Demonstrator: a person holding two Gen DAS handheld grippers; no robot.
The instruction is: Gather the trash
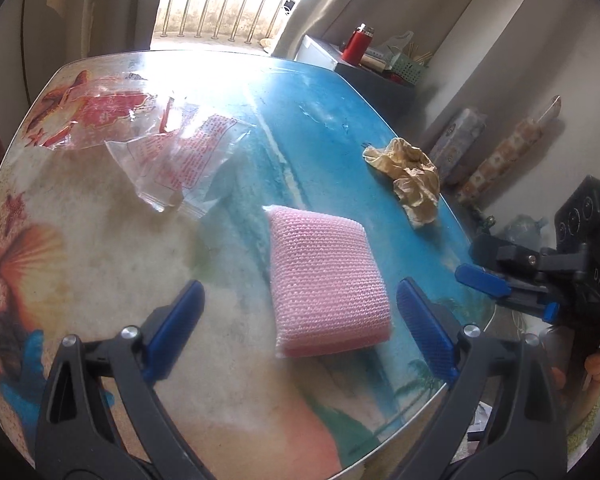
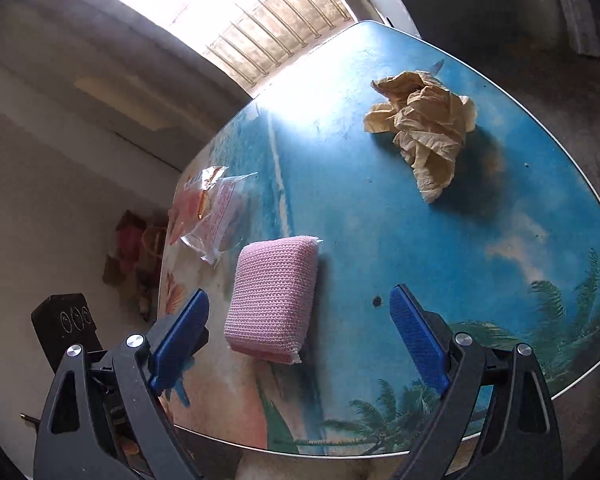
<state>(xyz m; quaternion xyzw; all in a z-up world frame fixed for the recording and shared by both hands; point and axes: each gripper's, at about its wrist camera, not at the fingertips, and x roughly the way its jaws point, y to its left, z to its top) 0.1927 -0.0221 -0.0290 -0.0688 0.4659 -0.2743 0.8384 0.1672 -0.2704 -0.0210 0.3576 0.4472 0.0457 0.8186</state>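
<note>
Just ahead of fingers (image 2: 188, 332): crumpled paper (image 2: 424, 128).

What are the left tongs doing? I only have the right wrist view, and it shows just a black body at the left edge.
Observer: The left tongs are open above the pink sponge, with the pads clear of it.
Operator: Is the plastic beyond the sponge one piece?
Observer: Two pieces, overlapping: a clear wrapper with a red panel and a clear wrapper with red text.
</note>
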